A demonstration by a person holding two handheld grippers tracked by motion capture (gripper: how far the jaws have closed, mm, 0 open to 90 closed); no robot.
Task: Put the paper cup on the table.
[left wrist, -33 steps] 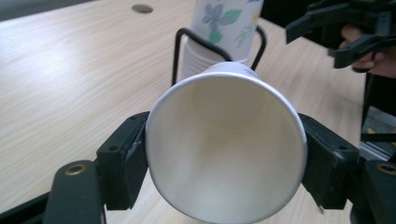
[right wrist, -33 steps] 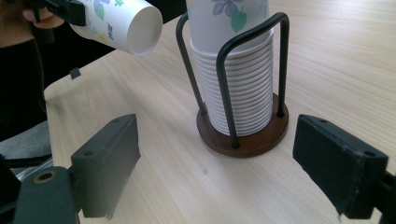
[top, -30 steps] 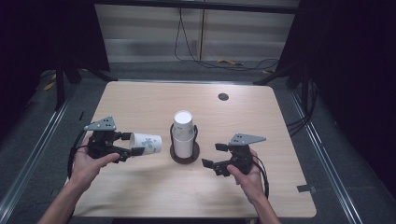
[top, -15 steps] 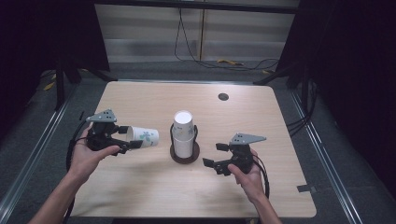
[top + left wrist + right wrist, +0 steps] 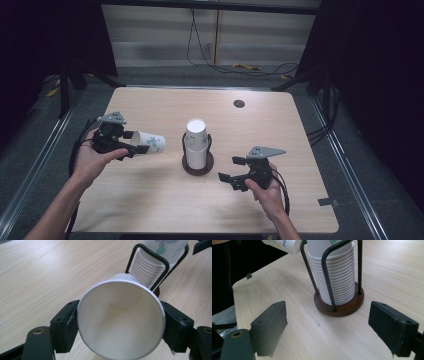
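A white paper cup with a floral print lies on its side in my left gripper, lifted over the table's left part, its base pointing at the stack. Both jaws press the cup's rim from either side, so the left gripper is shut on it. A stack of upside-down paper cups stands in a black wire holder on a round brown base at the table's middle. My right gripper hovers low, right of the holder, open with nothing between its jaws; the stack stands ahead.
The wooden table has a small dark round hole at its far right. Cables trail from both grippers. Dark floor and metal rails surround the table.
My left gripper has lifted the cup and carried it slightly up and away from the near edge. The right gripper has stayed in place.
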